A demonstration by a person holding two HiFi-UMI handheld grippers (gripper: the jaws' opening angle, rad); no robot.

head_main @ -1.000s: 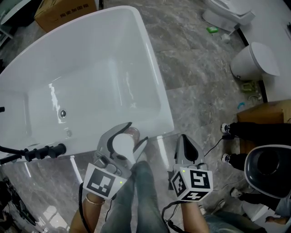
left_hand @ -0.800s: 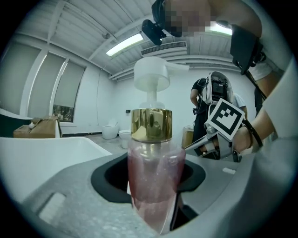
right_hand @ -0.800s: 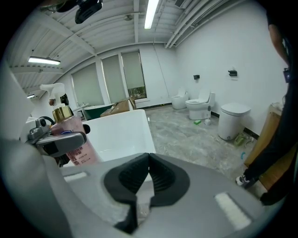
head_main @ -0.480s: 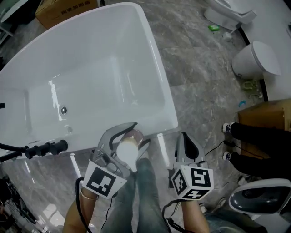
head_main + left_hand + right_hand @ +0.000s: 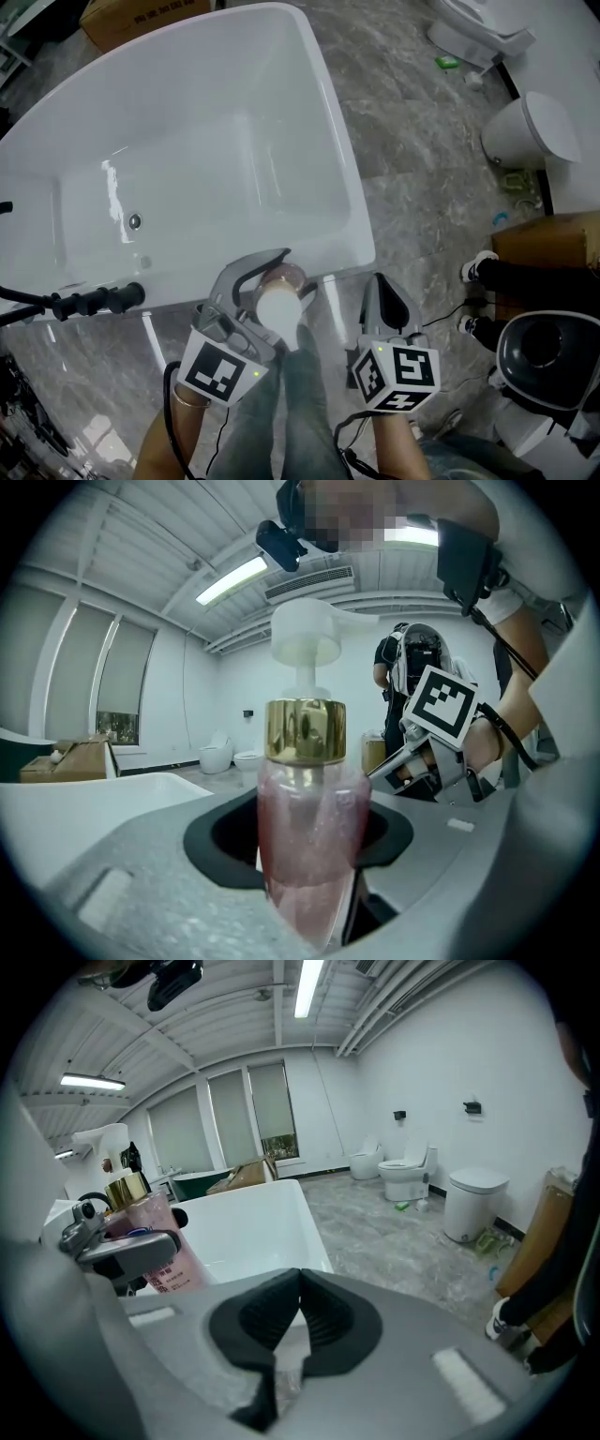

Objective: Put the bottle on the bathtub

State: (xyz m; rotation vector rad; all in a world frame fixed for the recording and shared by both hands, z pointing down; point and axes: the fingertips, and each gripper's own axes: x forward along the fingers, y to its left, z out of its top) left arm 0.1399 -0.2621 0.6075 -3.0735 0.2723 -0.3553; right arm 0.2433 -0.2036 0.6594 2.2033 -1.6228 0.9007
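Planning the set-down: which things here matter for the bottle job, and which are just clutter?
In the job:
bottle, clamped in the left hand-held gripper
bathtub
right hand-held gripper, shut and empty

Lying about:
toilet
cardboard box
green item on the floor
black handle

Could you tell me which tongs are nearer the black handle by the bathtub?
Left. The left tongs, shut on the bottle, are right of the black handle; the right tongs lie farther right.
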